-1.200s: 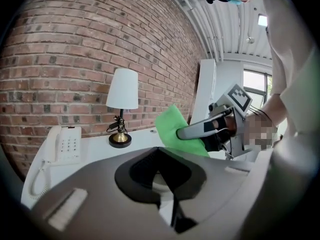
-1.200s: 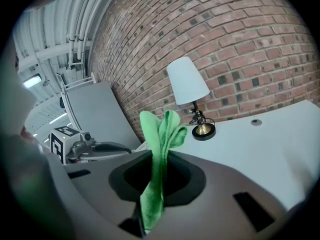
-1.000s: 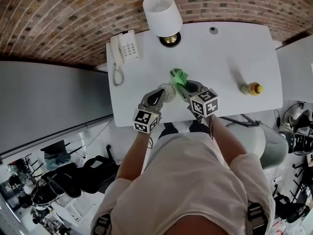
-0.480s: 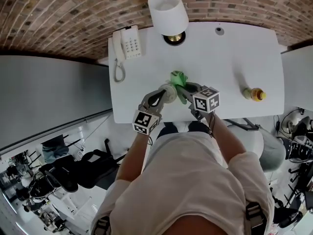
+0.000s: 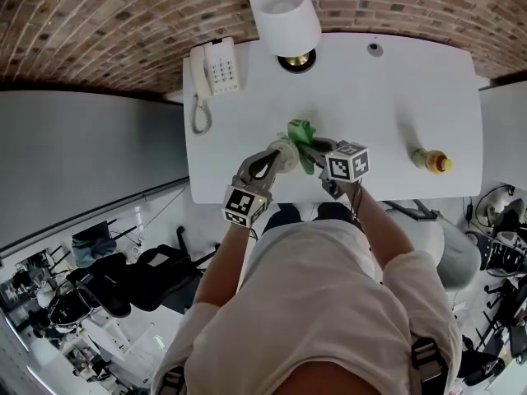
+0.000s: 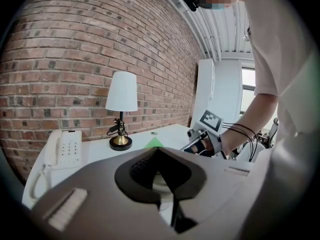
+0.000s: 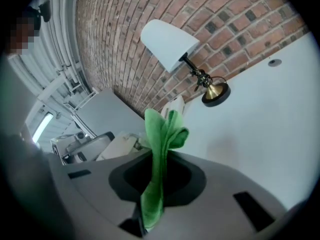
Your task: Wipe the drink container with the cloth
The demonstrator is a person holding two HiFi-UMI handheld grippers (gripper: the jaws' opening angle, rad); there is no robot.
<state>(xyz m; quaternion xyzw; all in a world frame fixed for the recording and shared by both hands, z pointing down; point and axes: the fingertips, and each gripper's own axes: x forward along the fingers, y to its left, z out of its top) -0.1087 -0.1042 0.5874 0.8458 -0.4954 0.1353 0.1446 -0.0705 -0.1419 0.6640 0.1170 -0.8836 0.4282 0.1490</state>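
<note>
A pale drink container [image 5: 286, 151] is held over the near middle of the white table [image 5: 379, 105], with my left gripper [image 5: 276, 157] shut on it. In the left gripper view only a pale strip of the container [image 6: 162, 184] shows between the jaws. My right gripper [image 5: 314, 148] is shut on a green cloth [image 5: 300, 132], which lies against the container's right side. The cloth [image 7: 162, 134] stands up in folds from the right jaws, and the container [image 7: 120, 145] shows pale to its left.
A white-shaded lamp [image 5: 285, 15] on a brass base stands at the table's far edge by the brick wall. A white phone [image 5: 212, 67] sits at the far left corner. A yellow-capped bottle [image 5: 431, 160] lies near the right edge.
The right gripper has edged left, bringing the green cloth closer against the container. The left gripper keeps its hold in about the same place.
</note>
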